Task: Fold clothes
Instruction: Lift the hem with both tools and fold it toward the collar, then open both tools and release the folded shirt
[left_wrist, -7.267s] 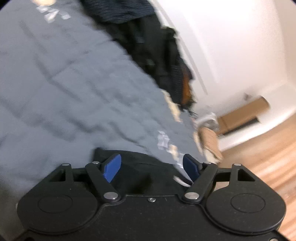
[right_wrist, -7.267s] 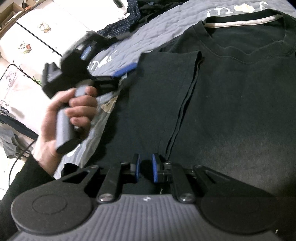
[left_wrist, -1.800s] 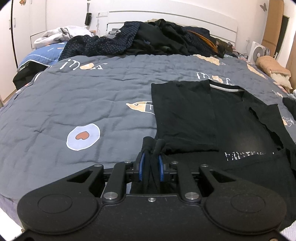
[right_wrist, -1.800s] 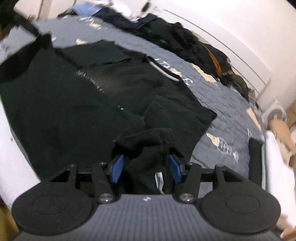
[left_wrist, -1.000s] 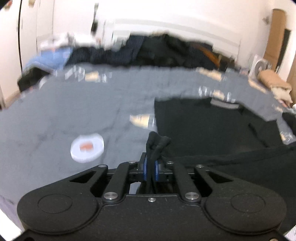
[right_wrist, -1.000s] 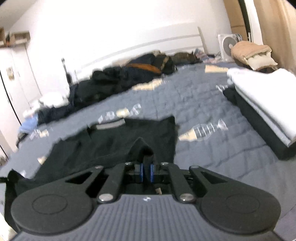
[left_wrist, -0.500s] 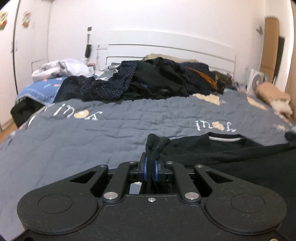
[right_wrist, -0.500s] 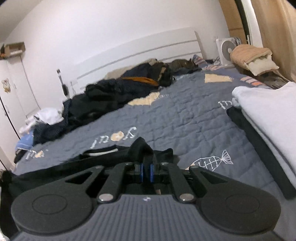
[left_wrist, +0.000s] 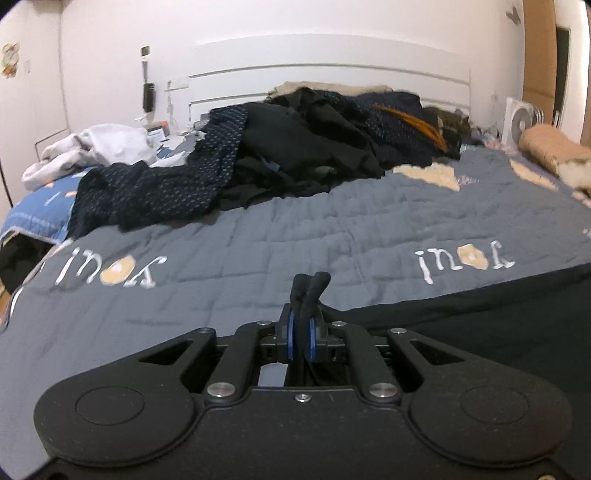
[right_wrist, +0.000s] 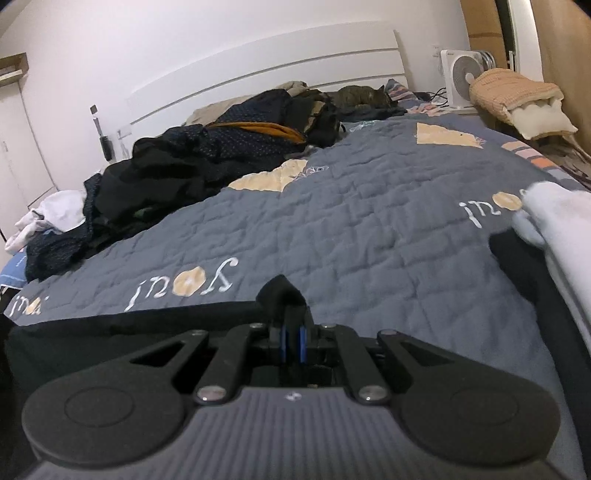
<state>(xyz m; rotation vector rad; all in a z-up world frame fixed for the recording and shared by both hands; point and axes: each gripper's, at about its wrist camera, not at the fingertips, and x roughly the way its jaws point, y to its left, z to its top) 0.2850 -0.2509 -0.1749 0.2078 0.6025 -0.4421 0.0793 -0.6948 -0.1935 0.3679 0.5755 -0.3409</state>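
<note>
Both grippers (left (left_wrist: 302, 334), right (right_wrist: 292, 341)) pinch black shirt (left_wrist: 480, 314).

Home bedroom | bed (left_wrist: 258, 251) with grey quilt, white headboard (left_wrist: 332, 70) | heaped clothes (left_wrist: 295, 147) | fan (right_wrist: 463, 77) by wall

Ahead of the left gripper (left_wrist: 302, 338), pinched on a black shirt (left_wrist: 480, 314): open grey quilt (left_wrist: 258, 251), nothing raised on it up to a heap of dark clothes (left_wrist: 295, 155) spread wide across the far end before the headboard (left_wrist: 332, 70). Far to its left, a white bundle (left_wrist: 92, 147); far right, a fan (left_wrist: 521, 122) and a tan roll (left_wrist: 550, 147) at the bed's edge. Ahead of the right gripper (right_wrist: 292, 341), likewise clear quilt up to the same heap. Close on its right, a stack of folded white and black laundry (right_wrist: 554, 236), blocking any sideways pass there. To its left, only the flat stretched shirt.
</note>
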